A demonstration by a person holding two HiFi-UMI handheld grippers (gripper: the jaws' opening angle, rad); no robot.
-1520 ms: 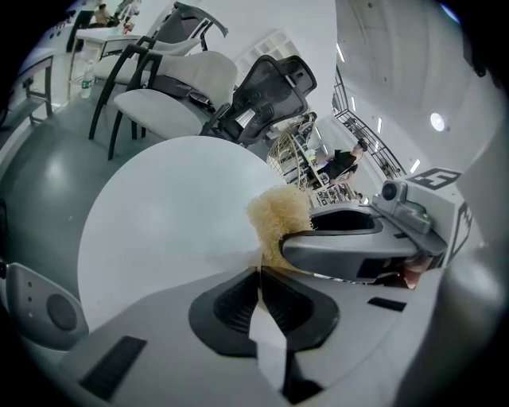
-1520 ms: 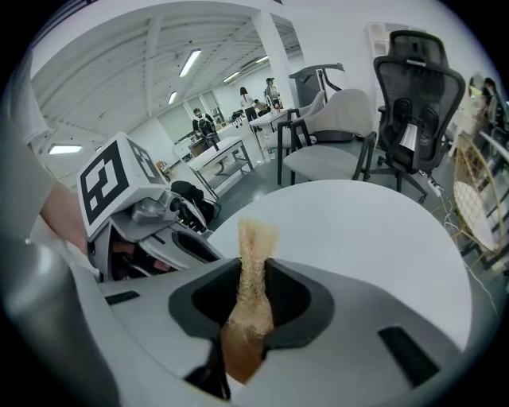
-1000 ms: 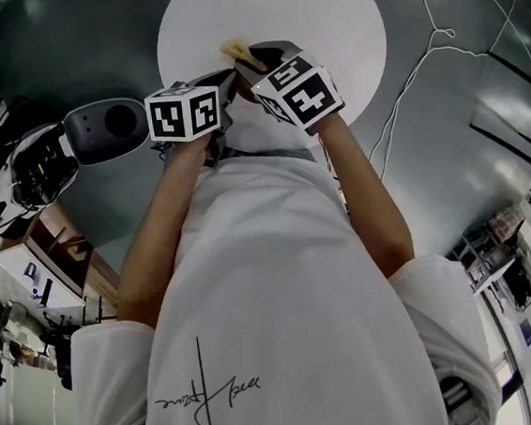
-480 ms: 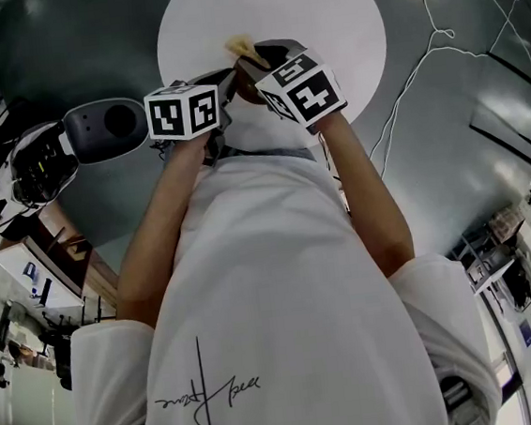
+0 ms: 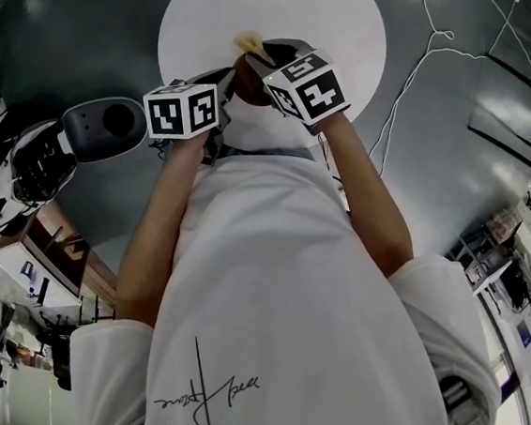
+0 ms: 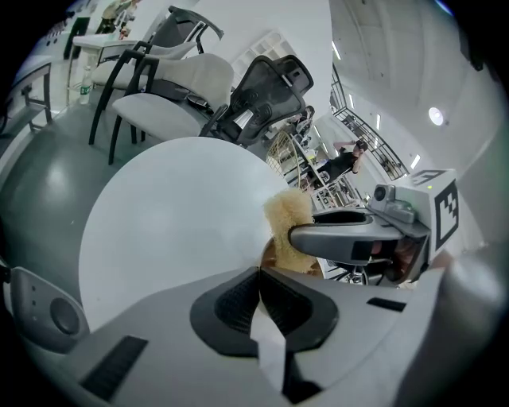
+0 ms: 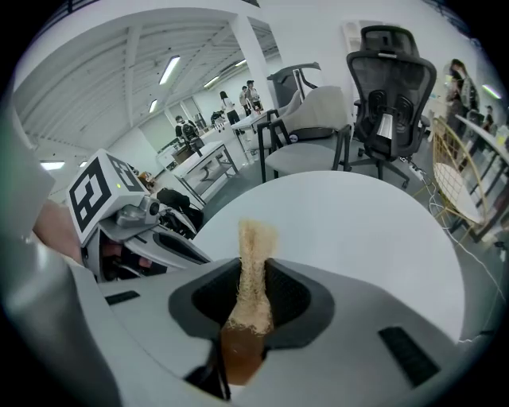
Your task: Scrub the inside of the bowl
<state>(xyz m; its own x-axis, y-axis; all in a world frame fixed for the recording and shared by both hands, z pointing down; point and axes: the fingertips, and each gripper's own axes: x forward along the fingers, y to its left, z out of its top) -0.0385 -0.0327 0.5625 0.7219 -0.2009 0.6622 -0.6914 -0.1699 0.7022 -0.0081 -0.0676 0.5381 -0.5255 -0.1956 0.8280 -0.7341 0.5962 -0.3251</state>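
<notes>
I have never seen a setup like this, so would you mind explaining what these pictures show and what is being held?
There is no machine here. A person holds a hand tool with tongs in each hand, and the black-and-white cubes are part of those tools. The head view comes from a camera on the person's head looking steeply down, so you see their white shirt and a round white table. The other two views come from cameras riding on each tool, looking along its tongs. The right tongs are clamped on a pale fibrous scrubber. The left tongs are closed, with their tips at a small brown bowl. I cannot tell whether they pinch its rim. An office chair stands beyond the table.
</notes>
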